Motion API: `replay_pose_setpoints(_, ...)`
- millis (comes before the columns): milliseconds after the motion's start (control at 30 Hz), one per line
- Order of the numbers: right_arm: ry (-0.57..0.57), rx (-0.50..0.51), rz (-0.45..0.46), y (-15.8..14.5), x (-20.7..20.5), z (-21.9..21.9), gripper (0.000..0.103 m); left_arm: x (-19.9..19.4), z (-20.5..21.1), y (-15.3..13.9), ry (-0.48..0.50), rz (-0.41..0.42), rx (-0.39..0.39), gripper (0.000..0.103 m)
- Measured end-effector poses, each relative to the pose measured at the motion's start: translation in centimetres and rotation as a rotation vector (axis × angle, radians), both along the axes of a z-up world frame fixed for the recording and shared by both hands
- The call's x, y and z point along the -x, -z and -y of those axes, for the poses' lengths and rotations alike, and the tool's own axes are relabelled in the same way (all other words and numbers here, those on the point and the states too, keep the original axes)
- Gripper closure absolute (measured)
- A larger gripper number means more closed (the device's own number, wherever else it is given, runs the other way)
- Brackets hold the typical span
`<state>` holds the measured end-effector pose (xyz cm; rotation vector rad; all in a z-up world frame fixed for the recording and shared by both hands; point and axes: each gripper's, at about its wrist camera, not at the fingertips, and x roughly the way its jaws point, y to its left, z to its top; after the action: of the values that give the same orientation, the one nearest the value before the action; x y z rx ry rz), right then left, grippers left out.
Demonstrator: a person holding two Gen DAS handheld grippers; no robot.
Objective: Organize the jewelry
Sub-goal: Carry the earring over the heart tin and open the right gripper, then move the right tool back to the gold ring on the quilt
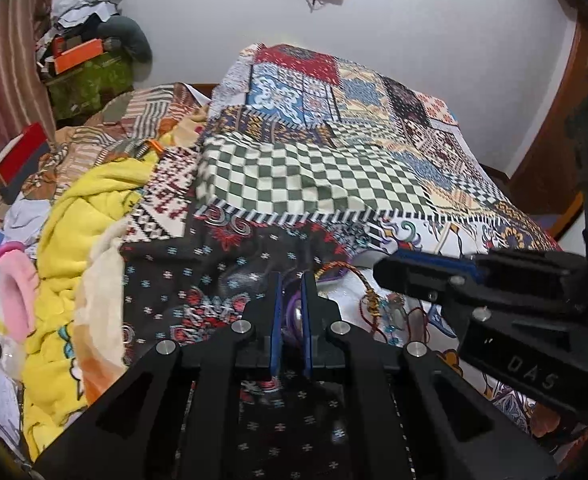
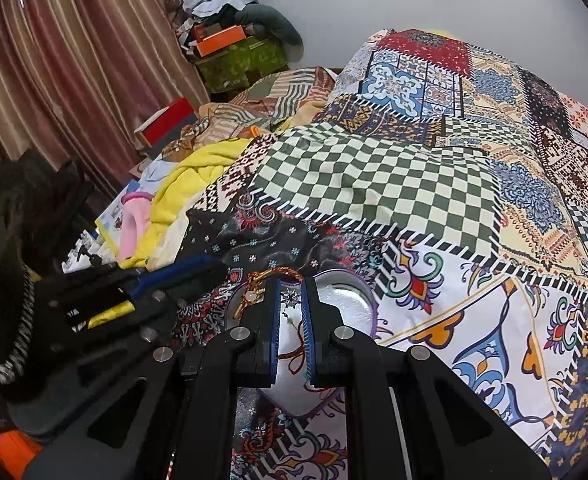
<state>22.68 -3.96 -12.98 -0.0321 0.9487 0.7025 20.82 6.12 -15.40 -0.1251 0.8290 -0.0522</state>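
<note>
Bed: your work place is the bed with the patchwork bedspread — soft cloth, so things on it can tip or sink a little.
Box: a heart-shaped box with a purple rim lies on the bedspread, directly under your right gripper; I judge it light, stiff and a little slippery, so hold it by the rim if you must move it.
Jewelry: a red and gold cord hangs over the far left edge of the box, and small bead pieces and thin red threads lie inside; they look light, limp and easy to tangle — pinch a cord at its knot or thick part, not at a charm.
Right gripper: your right gripper points down into the box, jaws drawn near with a narrow gap; a small star charm shows between them, but I cannot tell if it is pinched.
Left gripper: your left gripper stands just left of the box, jaws nearly together over something purple — a real grip I cannot confirm.
</note>
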Motion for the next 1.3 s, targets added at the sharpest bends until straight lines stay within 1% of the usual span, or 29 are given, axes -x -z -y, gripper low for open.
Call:
replay_pose_setpoints(100, -0.005, 0.018, -0.005, 0.4, 0.1, -0.5, 0.094, 0.5, -0.3, -0.5, -0.015, 0.015, -0.028, 0.097)
replay_pose_setpoints(367, -0.024, 0.071, -0.048, 1.5, 0.3, -1.2, 0.093, 1.3, -0.9, -0.6, -0.023, 0.009, -0.036, 0.097)
replay_pose_setpoints(400, -0.025, 0.072, -0.053, 1.5, 0.4, -1.2, 0.093, 1.4, -0.9, -0.7, -0.023, 0.009, -0.034, 0.097)
replay_pose_setpoints(467, -0.024, 0.073, -0.049, 1.1, 0.6, -1.0, 0.086, 1.5, -1.0, -1.0, -0.024, 0.014, -0.033, 0.097)
replay_pose_setpoints(567, -0.007, 0.073, -0.015, 0.0, 0.9, -0.3, 0.078, 1.8, -0.8, -1.4, -0.022, 0.024, -0.032, 0.097)
replay_pose_setpoints(833, 0.072, 0.061, 0.112, -4.7, 2.2, 3.3, 0.075, 3.0, 0.3, -3.6, 0.0, 0.067, -0.032, 0.093)
replay_pose_setpoints(967, 0.125, 0.075, 0.186, -6.7, 3.2, 5.8, 0.068, 3.6, 1.5, -4.6, 0.026, 0.089, -0.031, 0.083)
replay_pose_setpoints(1000, 0.135, 0.079, 0.201, -7.0, 3.5, 6.4, 0.067, 3.7, 1.8, -4.8, 0.033, 0.093, -0.032, 0.082)
replay_pose_setpoints(1100, 0.17, 0.095, 0.234, -7.8, 4.3, 8.3, 0.066, 4.2, 3.3, -5.3, 0.069, 0.101, -0.034, 0.081)
replay_pose_setpoints(1167, 0.187, 0.107, 0.242, -7.9, 4.6, 9.3, 0.065, 4.4, 4.2, -5.4, 0.089, 0.103, -0.033, 0.078)
replay_pose_setpoints(1300, 0.223, 0.147, 0.245, -7.3, 5.3, 11.1, 0.064, 4.6, 6.3, -5.1, 0.142, 0.089, -0.023, 0.076)
